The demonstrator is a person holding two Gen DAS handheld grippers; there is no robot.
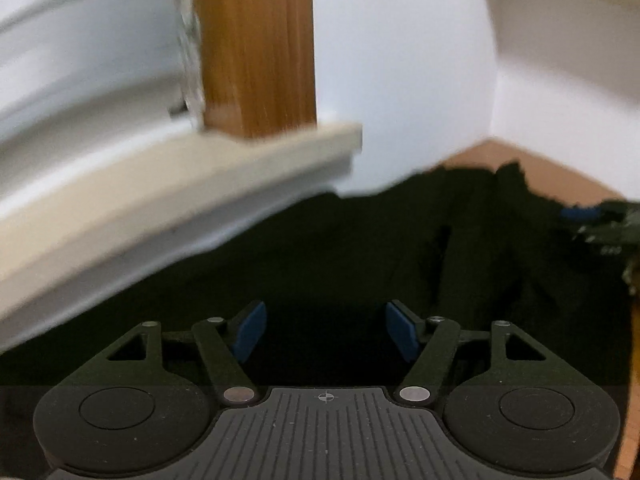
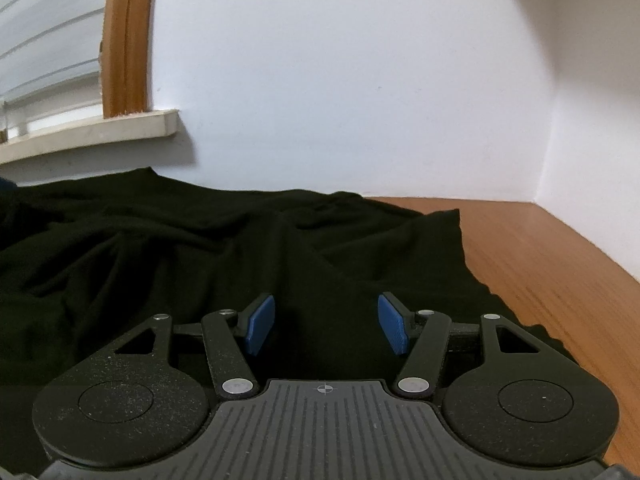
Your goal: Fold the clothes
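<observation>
1. Left wrist view: the left gripper [image 1: 326,330] is seen with its jaws held wide, nothing pinched between them. The black garment [image 1: 360,248] is spread under and ahead of it, from 9 to 3 o'clock.
2. Right wrist view: the right gripper [image 2: 326,324] is likewise parted; a raised fold of the black garment [image 2: 240,240] is seen between its blue pads [image 2: 394,330], untouched. Bare wooden surface [image 2: 540,260] is shown at 3 o'clock.
</observation>
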